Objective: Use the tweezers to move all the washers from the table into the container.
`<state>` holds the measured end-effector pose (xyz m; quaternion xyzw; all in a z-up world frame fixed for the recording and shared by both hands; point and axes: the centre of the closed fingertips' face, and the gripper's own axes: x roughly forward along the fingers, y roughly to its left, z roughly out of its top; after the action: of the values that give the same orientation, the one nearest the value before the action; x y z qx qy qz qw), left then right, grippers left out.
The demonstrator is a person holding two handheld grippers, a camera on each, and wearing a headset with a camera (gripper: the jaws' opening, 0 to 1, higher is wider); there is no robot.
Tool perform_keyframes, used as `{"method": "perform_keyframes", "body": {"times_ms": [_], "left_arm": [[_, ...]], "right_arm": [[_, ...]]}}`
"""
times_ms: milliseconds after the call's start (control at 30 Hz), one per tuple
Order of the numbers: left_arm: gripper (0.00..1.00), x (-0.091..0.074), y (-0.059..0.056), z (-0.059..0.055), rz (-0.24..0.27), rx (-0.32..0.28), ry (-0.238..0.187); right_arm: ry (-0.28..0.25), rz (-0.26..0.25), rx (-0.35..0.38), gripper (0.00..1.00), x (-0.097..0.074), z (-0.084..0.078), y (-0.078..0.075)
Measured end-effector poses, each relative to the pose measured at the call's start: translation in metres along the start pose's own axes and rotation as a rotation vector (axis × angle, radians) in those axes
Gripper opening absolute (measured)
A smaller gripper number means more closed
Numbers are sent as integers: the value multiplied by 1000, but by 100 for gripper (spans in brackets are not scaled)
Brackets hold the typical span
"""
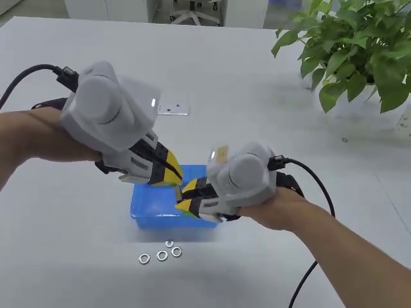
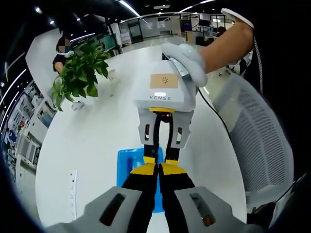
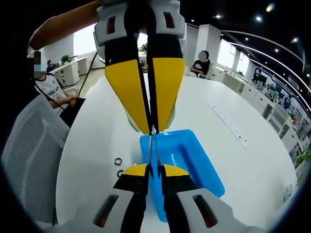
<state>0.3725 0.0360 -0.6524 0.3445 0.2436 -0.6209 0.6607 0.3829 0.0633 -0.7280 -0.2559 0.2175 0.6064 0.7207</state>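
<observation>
In the head view, your two hands meet over a wide white counter (image 1: 257, 90). The left gripper (image 1: 171, 172) reaches in from the upper left and the right gripper (image 1: 185, 197) from the right. Their yellow-tipped jaws are almost nose to nose above a shallow blue container (image 1: 151, 208). Four small silver washers (image 1: 160, 253) lie in a loose cluster on the counter, just beside the container on the side nearest you. A leafy green plant (image 1: 347, 51) stands at the far right, and a small metal plate (image 1: 172, 108) sits flush in the counter beyond the grippers. In the left gripper view, that gripper's jaws are pressed together and point at the right gripper, with the blue container below them. The plant is far off to the left, a grey mesh chair (image 2: 262, 141) is at the right, and an open office with strip lights lies behind. In the right gripper view, thin metal tweezers (image 3: 151, 148) run straight between the two grippers. The left gripper's jaws are pinched on one end and the right gripper's jaws are clamped on the other. The container lies beneath and to the right, with two washers on the counter just left of it. Seated people (image 3: 53, 92) and the mesh chair are at the room's edge.
</observation>
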Motion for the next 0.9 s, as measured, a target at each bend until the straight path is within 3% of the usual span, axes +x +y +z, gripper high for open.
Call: {"method": "perform_keyframes", "body": {"times_ms": [533, 900], "left_arm": [[5, 4, -21, -4, -9, -17, 5], [5, 13, -35, -12, -25, -33, 16]], "right_arm": [[9, 20, -2, 12, 2, -6, 21], [25, 42, -1, 12, 10, -18, 36]]}}
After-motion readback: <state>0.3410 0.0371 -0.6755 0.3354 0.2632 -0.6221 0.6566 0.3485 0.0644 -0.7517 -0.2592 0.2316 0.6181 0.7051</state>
